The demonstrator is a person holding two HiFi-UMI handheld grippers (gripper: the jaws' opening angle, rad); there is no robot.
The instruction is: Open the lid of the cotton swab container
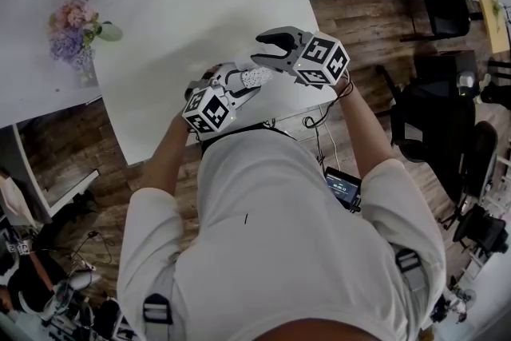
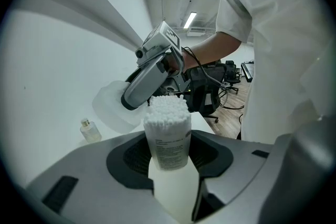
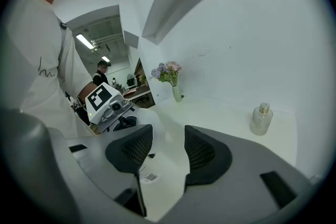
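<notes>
Container point(image 2: 168, 139), swabs point(image 2: 167, 107) exposed, is clamped in left gripper point(image 2: 170, 157); lid point(image 2: 110, 108), just beside container, is pinched by right gripper point(image 3: 168, 149).

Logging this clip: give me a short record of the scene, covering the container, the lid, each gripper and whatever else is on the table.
container: upright between the pads of the left gripper, top open, cotton swabs showing
lid: off the container, between the jaws of the right gripper, beside the swabs
left gripper: closed on the container
right gripper: closed on the lid
table: white; a small glass bottle and a vase of flowers stand on it, away from both grippers
</notes>
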